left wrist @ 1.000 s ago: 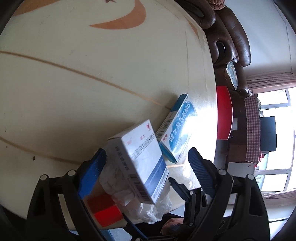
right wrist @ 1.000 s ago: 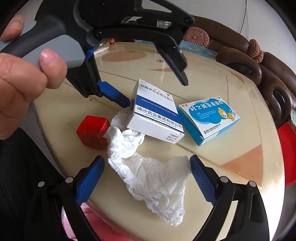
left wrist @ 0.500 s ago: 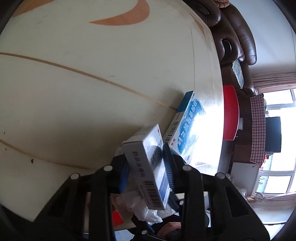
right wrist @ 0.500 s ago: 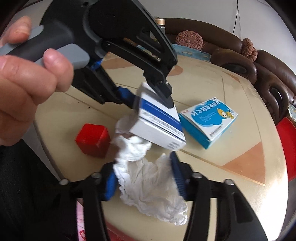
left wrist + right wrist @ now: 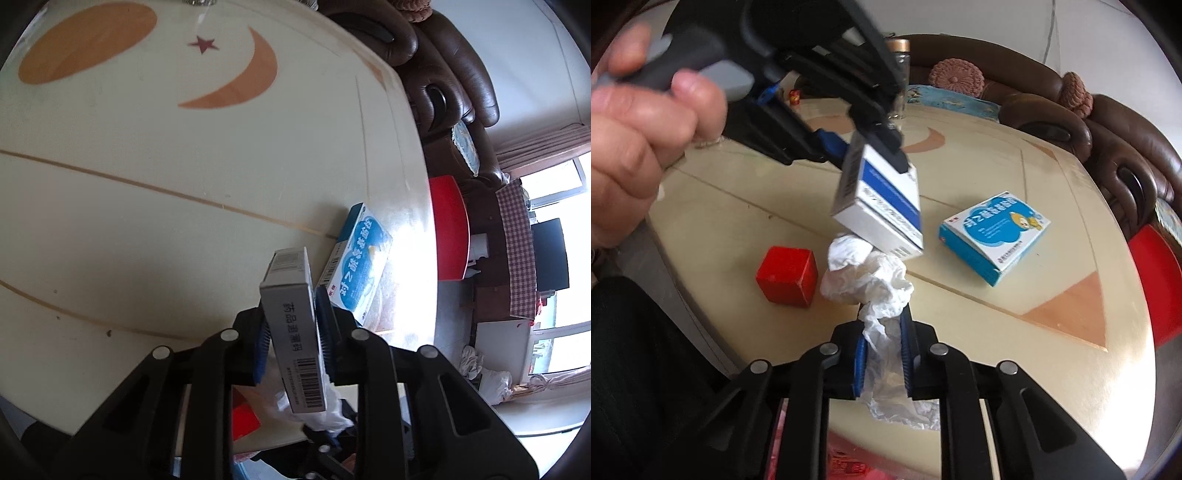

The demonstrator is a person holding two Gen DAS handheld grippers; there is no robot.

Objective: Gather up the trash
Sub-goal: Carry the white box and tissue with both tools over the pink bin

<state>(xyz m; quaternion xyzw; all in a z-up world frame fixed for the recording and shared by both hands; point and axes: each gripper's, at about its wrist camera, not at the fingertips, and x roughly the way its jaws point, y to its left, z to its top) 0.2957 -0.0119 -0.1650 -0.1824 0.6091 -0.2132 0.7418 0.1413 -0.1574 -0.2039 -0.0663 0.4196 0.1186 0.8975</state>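
Tissue (image 5: 871, 284) pinched by right gripper (image 5: 882, 354); only this view shows left gripper (image 5: 871, 147) lifting its clamped white box (image 5: 882, 206).

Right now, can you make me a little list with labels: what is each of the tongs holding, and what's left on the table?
left tongs: shut on the white and blue box, lifted off the table
right tongs: shut on the crumpled white tissue
left on table: red cube, light blue box
tissue: part resting on the table
behind table: brown sofa
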